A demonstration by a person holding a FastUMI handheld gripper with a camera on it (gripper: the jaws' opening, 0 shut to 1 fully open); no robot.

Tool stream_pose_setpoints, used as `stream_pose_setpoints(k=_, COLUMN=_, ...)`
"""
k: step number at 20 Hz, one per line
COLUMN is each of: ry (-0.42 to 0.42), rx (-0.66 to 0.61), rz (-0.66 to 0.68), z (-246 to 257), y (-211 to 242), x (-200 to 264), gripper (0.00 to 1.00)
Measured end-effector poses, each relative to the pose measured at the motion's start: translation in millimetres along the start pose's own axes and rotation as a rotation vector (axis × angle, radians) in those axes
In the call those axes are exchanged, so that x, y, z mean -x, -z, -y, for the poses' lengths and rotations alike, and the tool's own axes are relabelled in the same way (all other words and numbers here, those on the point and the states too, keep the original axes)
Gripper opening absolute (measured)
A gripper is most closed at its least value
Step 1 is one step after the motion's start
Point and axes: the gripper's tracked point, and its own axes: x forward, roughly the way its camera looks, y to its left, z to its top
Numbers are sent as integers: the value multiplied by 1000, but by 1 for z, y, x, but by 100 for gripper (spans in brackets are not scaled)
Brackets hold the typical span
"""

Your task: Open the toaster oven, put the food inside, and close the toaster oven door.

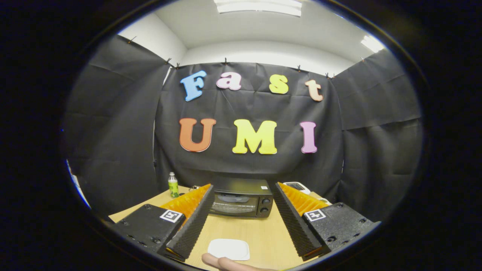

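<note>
Gripper view, left to right: a bottle (173, 184) stands left of the oven (241, 202), whose door is closed. The gripper (241, 222) gapes wide, holding nothing. Between the fingers lies a white plate (229, 249); the pale food (226, 263) looks soft, so grip it mid-length, gently.

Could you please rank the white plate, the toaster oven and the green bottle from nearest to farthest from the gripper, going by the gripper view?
The gripper is open, holding nothing.
1. White plate: on the table between the fingers, near their base.
2. Toaster oven: beyond the fingertips, door closed.
3. Green bottle: back left of the oven, near the booth wall.
</note>
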Motion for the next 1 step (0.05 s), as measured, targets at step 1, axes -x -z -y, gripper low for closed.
stream_pose_setpoints(k=1, ry=-2, rx=-3, rz=-2, z=1, y=1, x=1, gripper=100)
